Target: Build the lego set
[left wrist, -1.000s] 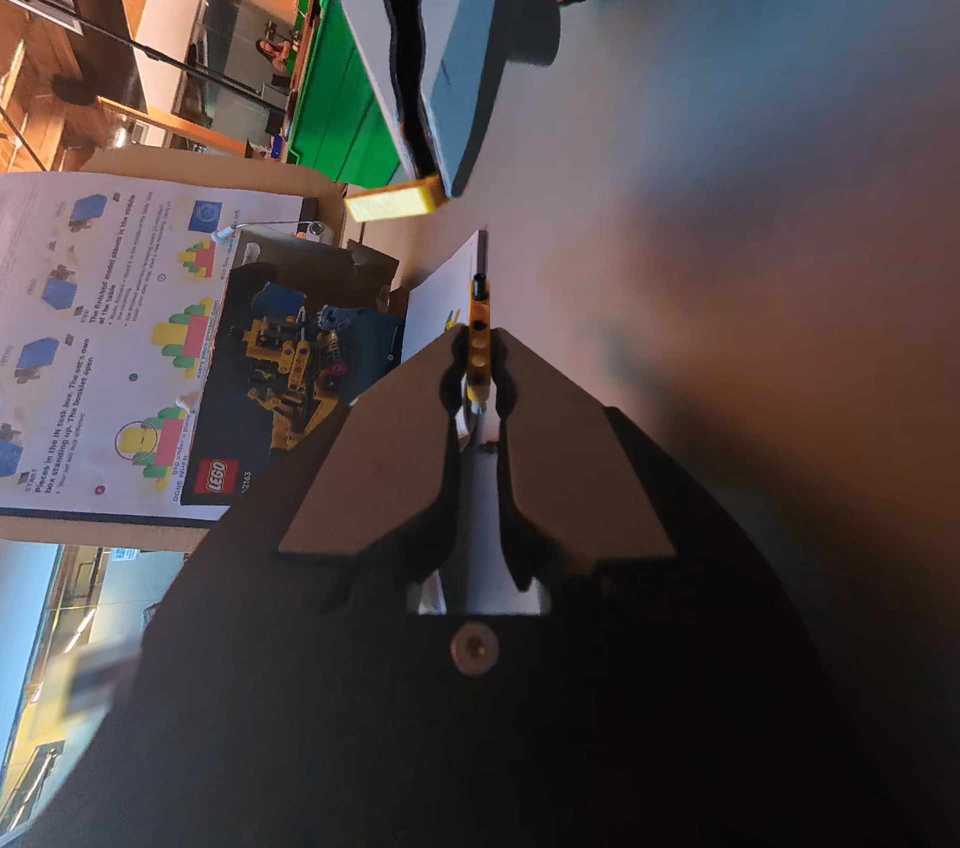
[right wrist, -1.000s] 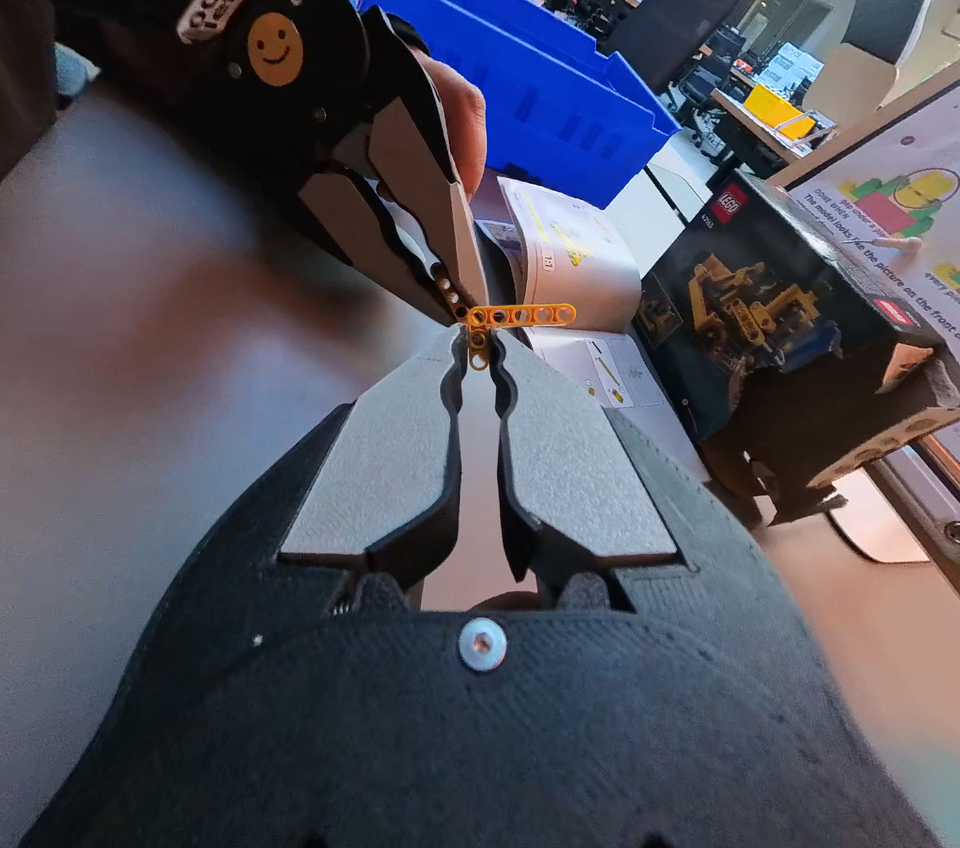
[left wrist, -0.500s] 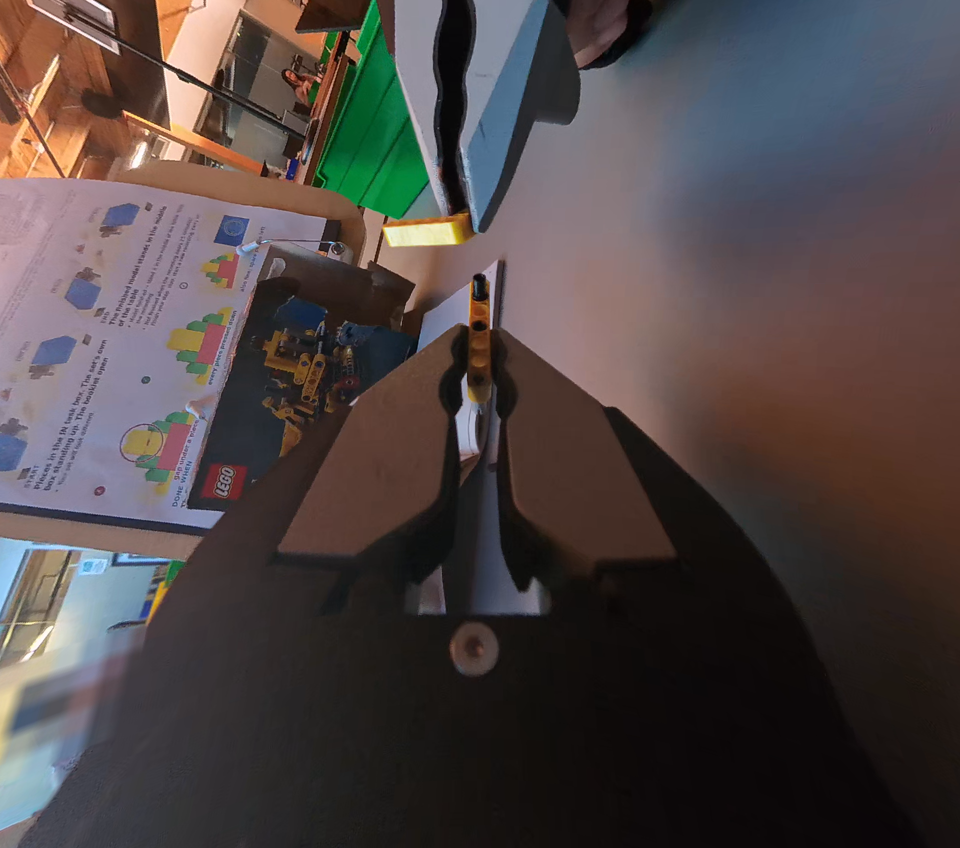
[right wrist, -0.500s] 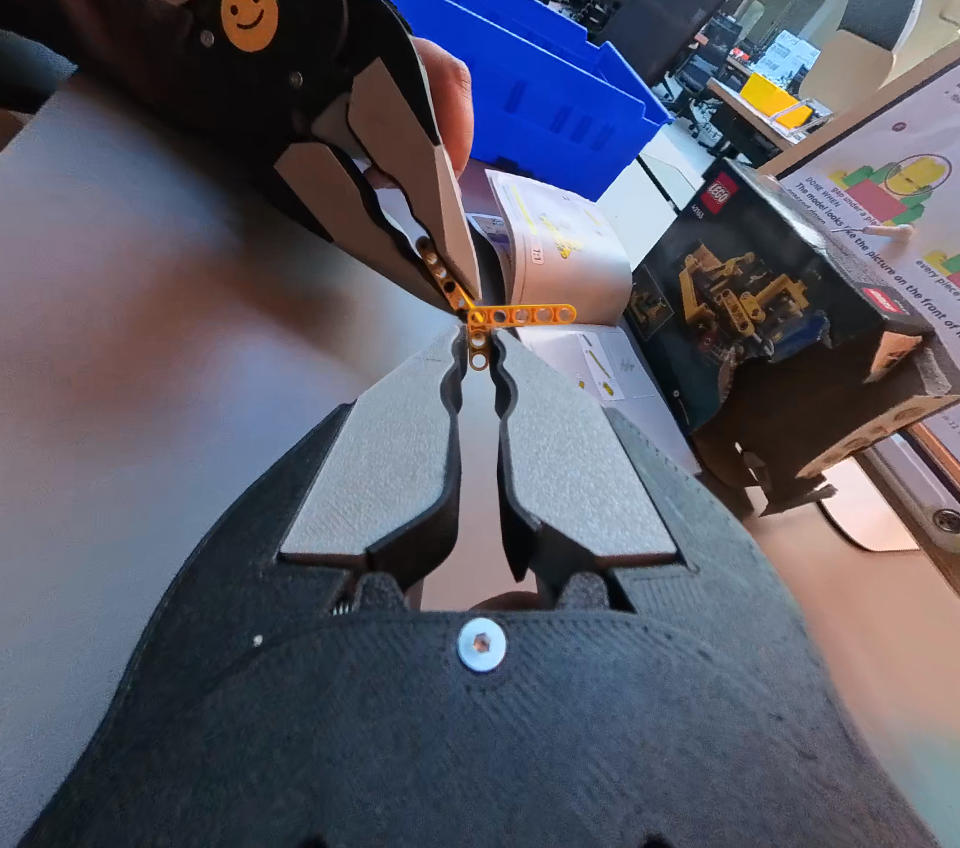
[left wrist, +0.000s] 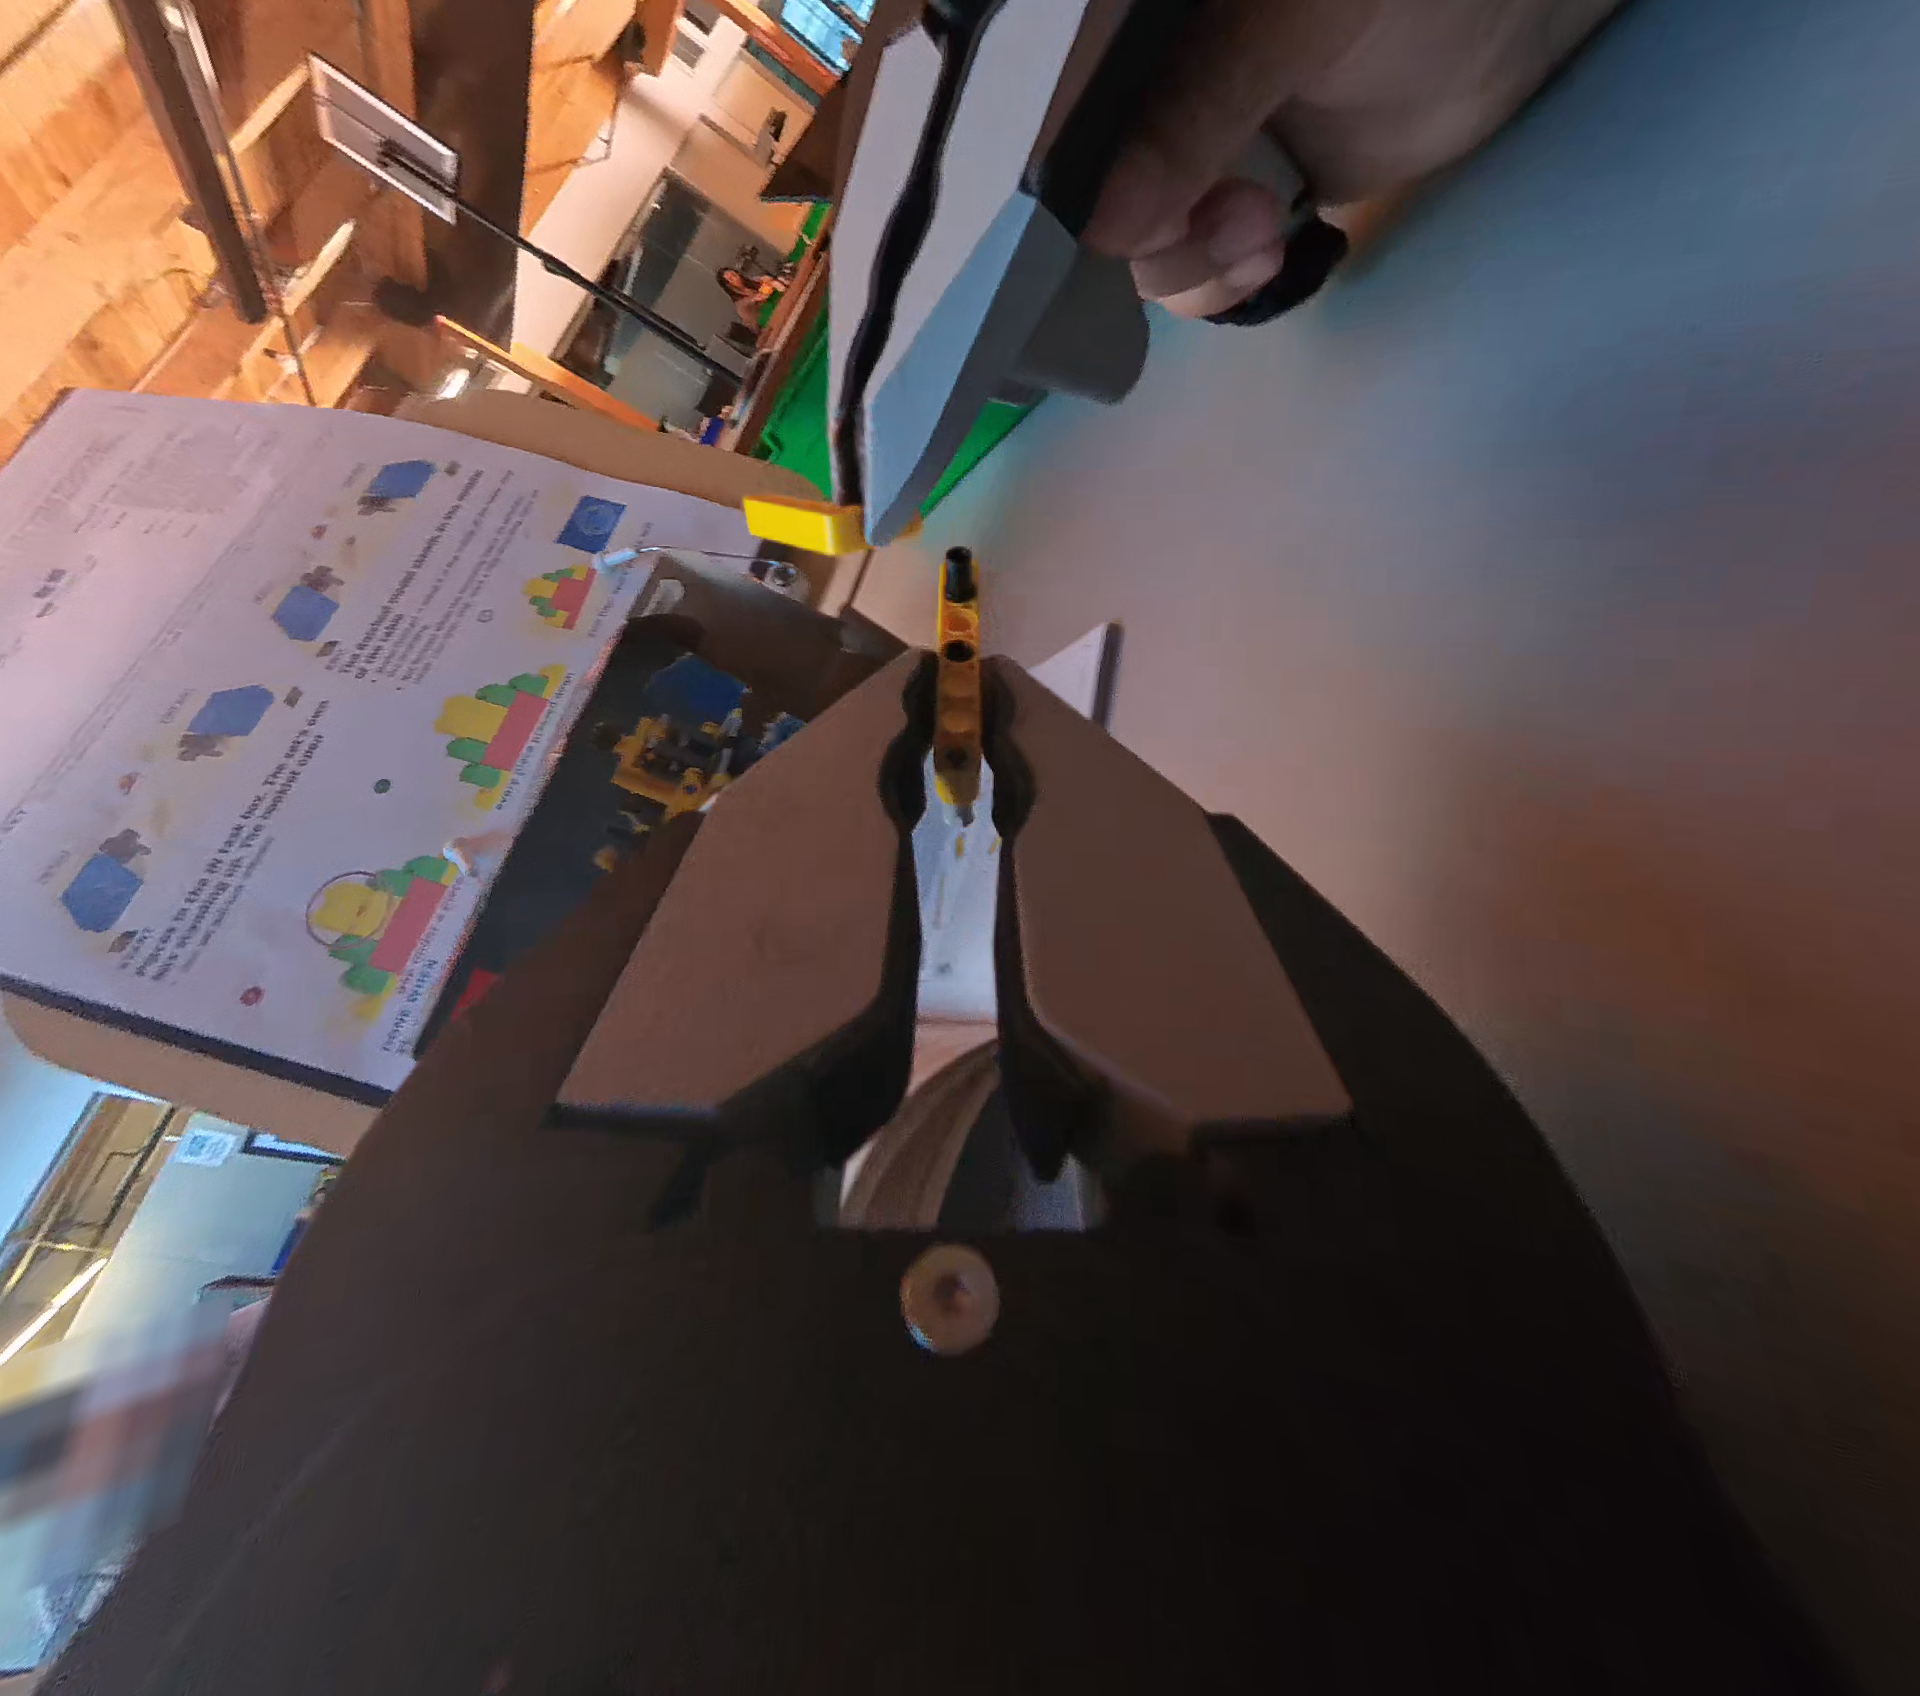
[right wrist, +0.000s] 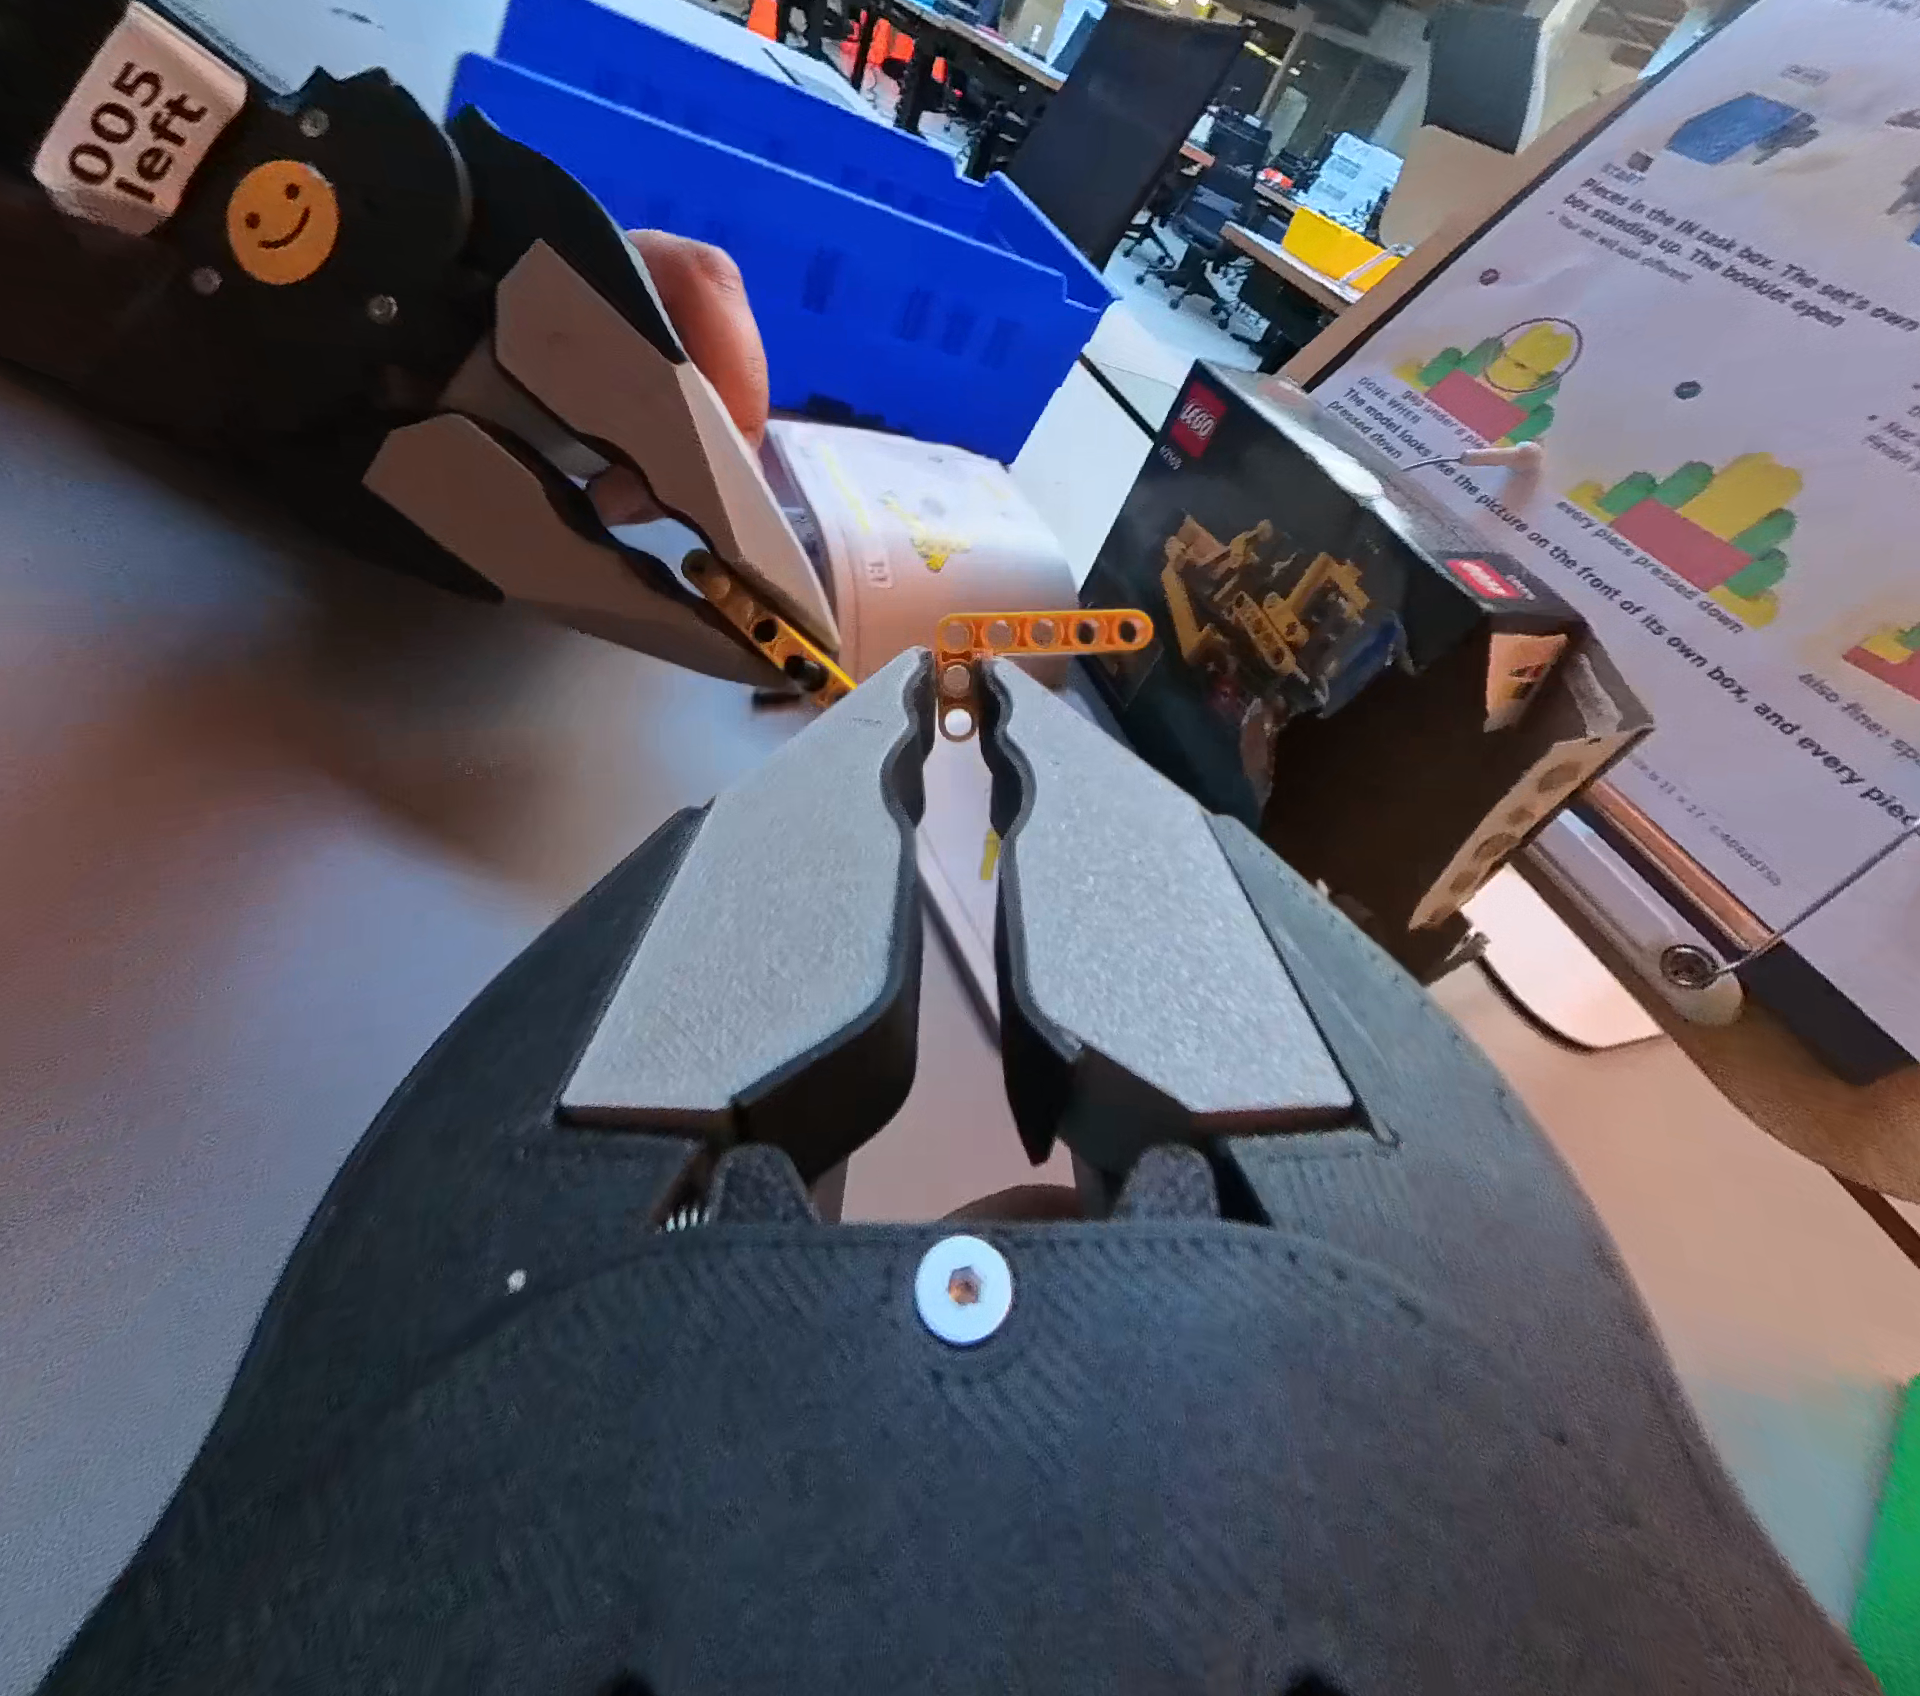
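My left gripper (left wrist: 957, 690) is shut on a straight orange beam (left wrist: 958, 659) with a black pin (left wrist: 957, 560) at its far end. My right gripper (right wrist: 958, 690) is shut on the short leg of an orange L-shaped beam (right wrist: 1044, 633), whose long arm points right. In the right wrist view the left gripper (right wrist: 821, 659) comes in from the left with its beam (right wrist: 764, 628) a short gap left of the L-beam. In the left wrist view the right gripper (left wrist: 868, 519) hangs above, its L-beam (left wrist: 800, 522) seen edge-on just up-left of the pin.
The dark set box (right wrist: 1340, 618) stands right of the grippers, an open instruction booklet (right wrist: 914, 534) behind them, a blue bin (right wrist: 831, 233) farther back. A white instruction sheet on a board (right wrist: 1704, 462) leans at the right. A green bin (left wrist: 800, 410) shows in the left wrist view.
The two grippers have drawn apart a little: the beam ends that met in the right wrist view now have a gap. Both views have swung, and the right gripper looks larger in the left wrist view.
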### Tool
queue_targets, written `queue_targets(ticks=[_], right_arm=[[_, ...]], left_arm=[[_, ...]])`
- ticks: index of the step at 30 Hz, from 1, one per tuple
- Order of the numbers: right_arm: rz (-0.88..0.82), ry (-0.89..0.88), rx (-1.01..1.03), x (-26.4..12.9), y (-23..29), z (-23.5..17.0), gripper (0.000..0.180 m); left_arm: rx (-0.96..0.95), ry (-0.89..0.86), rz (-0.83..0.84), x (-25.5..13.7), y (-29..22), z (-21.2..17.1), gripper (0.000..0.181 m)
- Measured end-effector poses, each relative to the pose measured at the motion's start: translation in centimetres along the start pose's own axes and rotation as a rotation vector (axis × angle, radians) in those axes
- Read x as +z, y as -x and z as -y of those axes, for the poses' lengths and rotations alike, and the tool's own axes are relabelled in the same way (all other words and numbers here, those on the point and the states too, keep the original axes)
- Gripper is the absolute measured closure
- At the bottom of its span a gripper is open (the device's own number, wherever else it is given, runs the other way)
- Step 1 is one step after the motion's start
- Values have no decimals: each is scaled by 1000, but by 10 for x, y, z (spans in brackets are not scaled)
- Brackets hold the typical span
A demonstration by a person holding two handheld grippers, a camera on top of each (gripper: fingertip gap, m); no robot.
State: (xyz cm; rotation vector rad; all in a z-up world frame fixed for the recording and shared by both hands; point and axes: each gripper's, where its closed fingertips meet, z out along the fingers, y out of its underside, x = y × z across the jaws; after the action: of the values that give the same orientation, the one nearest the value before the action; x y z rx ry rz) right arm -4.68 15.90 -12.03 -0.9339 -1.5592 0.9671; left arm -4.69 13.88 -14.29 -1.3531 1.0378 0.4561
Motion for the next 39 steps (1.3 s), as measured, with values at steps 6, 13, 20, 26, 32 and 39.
queue_targets(ticks=[6,13,20,26,32,39], right_arm=[[-173,-75,-60,5,-22,25,175],[-73,-32,-122,4,-8,15,175],[93,25,-122,0,12,3,175],[211,75,-161,-6,34,7,175],[203,190,-283,-1,44,-4,175],[199,198,-343,0,50,-5,175]], left_arm=[[-26,-44,-65,1,-8,9,175],[31,-74,-195,-7,-35,15,175],[-114,28,-194,-1,-22,-6,175],[-251,24,-219,-4,-12,-9,175],[-260,25,-240,-8,-10,-9,175],[-274,-3,-314,-10,-21,-5,175]])
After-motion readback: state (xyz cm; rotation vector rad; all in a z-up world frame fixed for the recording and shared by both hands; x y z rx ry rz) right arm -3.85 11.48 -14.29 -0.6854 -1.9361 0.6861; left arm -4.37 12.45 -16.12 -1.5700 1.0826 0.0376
